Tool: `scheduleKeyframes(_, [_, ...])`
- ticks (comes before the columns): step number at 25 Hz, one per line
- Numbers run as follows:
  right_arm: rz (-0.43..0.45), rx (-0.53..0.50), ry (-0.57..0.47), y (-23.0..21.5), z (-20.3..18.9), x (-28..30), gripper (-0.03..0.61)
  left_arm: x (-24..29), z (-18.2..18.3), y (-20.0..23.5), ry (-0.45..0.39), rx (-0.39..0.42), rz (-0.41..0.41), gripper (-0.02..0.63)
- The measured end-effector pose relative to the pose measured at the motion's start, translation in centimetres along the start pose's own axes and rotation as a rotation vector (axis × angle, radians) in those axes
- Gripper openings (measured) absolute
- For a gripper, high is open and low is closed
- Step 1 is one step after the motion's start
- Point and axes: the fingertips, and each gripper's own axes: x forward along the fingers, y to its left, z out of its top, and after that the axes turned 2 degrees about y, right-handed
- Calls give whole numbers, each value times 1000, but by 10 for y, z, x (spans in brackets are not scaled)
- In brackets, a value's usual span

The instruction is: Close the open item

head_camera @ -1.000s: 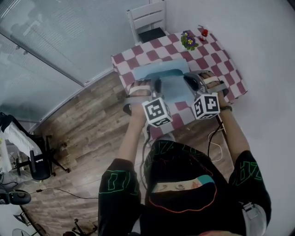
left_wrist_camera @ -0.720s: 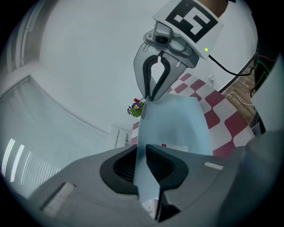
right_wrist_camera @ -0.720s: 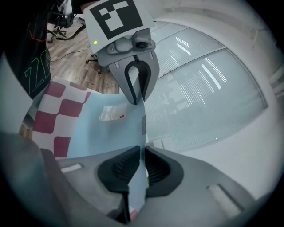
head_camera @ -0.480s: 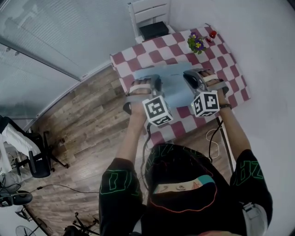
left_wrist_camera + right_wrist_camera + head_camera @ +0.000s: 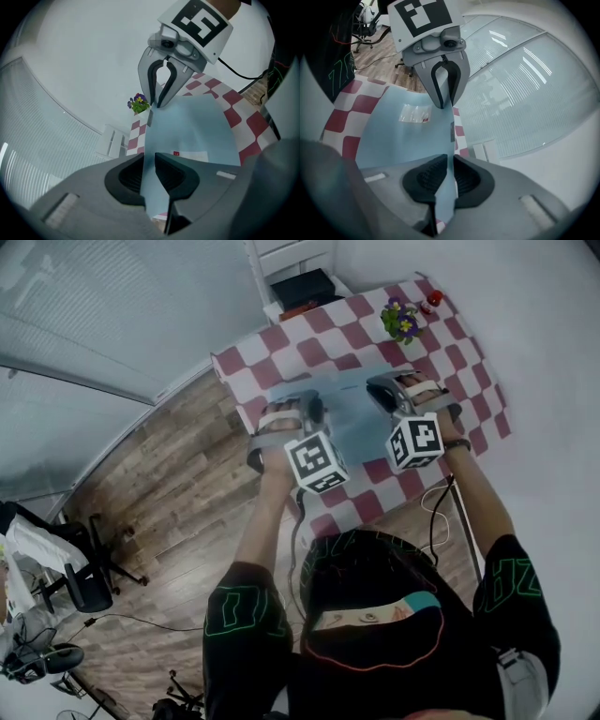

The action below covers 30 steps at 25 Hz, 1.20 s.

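Observation:
A light-blue folder [image 5: 352,418] lies on the checked table [image 5: 281,348], and its cover [image 5: 187,126] is held up by its two side edges. My left gripper [image 5: 314,409] has the left edge between its pads [image 5: 149,161]; its jaws are opening, but the pads still touch the cover. Opposite, my right gripper [image 5: 380,395] pinches the right edge [image 5: 451,164]. Each gripper view shows the other gripper across the blue sheet [image 5: 408,136]: the right gripper [image 5: 159,101] and the left gripper [image 5: 443,105]. A small white label [image 5: 190,154] is on the cover.
A flower pot [image 5: 400,321] with purple blooms and a small red object [image 5: 433,298] stand at the table's far right corner. Beyond the far edge, a white chair [image 5: 281,254] carries a dark item [image 5: 302,287]. To the left is wooden floor [image 5: 159,484]; a wall runs along the right.
Both grippers have kept hold of the blue cover and shifted slightly farther over the table. The cover looks lower and flatter than a second ago.

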Motion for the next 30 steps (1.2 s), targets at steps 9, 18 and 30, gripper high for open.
scheduleKeyframes(9, [57, 6, 12, 5, -7, 22, 44, 21, -9, -1, 11, -6, -55, 86])
scheduleKeyframes(18, [112, 15, 4, 10, -15, 51, 54, 48, -18, -3, 37, -28, -108, 103])
scheduleKeyframes(30, [213, 12, -12, 24, -26, 92, 63, 85, -33, -12, 78, -48, -217, 121])
